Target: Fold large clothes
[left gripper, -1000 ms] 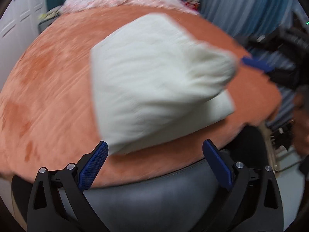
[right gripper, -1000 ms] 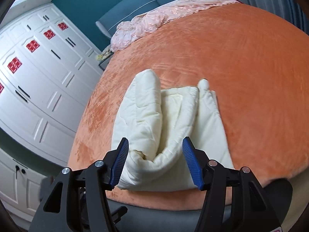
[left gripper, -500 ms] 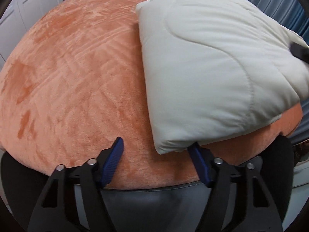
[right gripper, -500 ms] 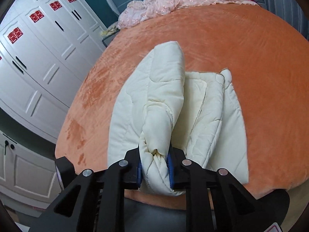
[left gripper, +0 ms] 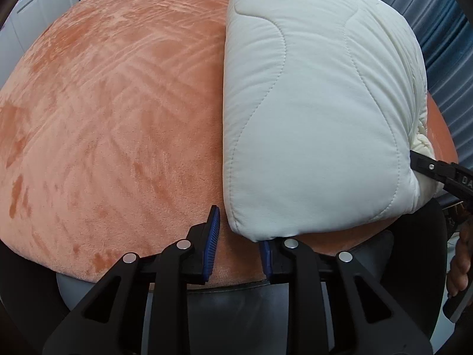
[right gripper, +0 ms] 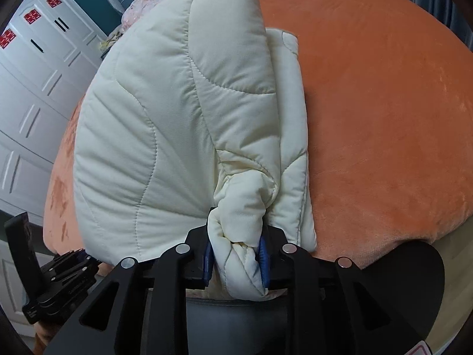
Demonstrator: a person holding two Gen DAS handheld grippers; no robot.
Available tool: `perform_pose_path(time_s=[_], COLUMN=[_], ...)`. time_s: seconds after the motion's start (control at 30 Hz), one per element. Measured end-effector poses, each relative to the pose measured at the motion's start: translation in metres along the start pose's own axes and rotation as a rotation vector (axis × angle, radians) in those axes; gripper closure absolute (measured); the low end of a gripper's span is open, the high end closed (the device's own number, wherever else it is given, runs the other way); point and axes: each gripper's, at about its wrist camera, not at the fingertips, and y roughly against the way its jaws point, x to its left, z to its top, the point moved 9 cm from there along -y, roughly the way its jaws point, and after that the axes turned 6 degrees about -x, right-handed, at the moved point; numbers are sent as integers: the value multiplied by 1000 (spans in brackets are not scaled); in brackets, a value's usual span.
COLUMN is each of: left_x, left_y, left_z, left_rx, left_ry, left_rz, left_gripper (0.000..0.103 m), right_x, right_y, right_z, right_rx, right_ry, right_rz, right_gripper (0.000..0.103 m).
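Ahead of both jaws we've got the orange bedspread [left gripper: 118, 103] w/ the folded cream quilt [right gripper: 153, 112] on it. R gripper [right gripper: 235, 256] clamps a bunched edge, prob. to lift the fold; L gripper [left gripper: 238, 247], jaws narrowed but empty, sits at the near corner to pinch it.

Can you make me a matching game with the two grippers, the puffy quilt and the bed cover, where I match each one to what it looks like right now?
Things:
1. left gripper
2. right gripper
3. quilted comforter
4. bed cover

Descriptions:
A. orange and fuzzy, spread out flat
B. cream white, folded into a thick bundle
C. fingers apart, at the bundle's near corner, gripping nothing
D. fingers squeezed on a bunched-up fold

Pairs: 1-C, 2-D, 3-B, 4-A
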Motion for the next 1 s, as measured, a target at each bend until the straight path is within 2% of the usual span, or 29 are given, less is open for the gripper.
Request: perform_pose_path(time_s=[0.1, 0.2, 0.3, 0.4, 0.5, 0.6, 0.7, 0.8, 0.83, 0.9, 0.93, 0.97, 1.0], left_x=[-2, -1, 11, 34, 51, 51, 36, 19, 13, 3, -4, -10, -16], left_y=[5, 29, 60, 93, 110, 114, 106, 81, 69, 51, 41, 32, 25], left_z=[0, 1, 5, 20, 58, 113, 170, 209, 220, 235, 242, 247, 249], left_rx=[-11, -41, -80, -152, -210, -262, -316, -285, -264, -235, -224, -213, -205], left_ry=[-29, -54, -41, 2, 73, 113, 117, 156, 178, 211, 209, 207, 201], left_rz=[12, -18, -48, -26, -43, -76, -101, -156, -192, -215, -231, -218, -218], left_gripper=[77, 77, 77, 76, 74, 69, 60, 58, 58, 59, 59, 59, 59], right_x=[1, -3, -2, 2, 14, 22, 33, 28, 26, 25, 30, 37, 43], right_y=[3, 27, 53, 78, 89, 80, 53, 21, 11, -12, -23, -30, -29], right_z=[3, 9, 19, 44, 82, 124, 156, 174, 178, 177, 175, 172, 173], right_rx=[-15, -36, -56, -119, -179, -229, -229, -201, -187, -139, -101, -85, -90], right_ry=[-40, -75, -127, -168, -214, -231, -275, -378, -396, -407, -395, -376, -358], right_rz=[42, 81, 111, 133, 187, 168, 155, 108, 83, 23, 18, 41, 79], right_gripper=[79, 72, 62, 56, 45, 44, 42, 42, 42, 42, 50, 65, 90])
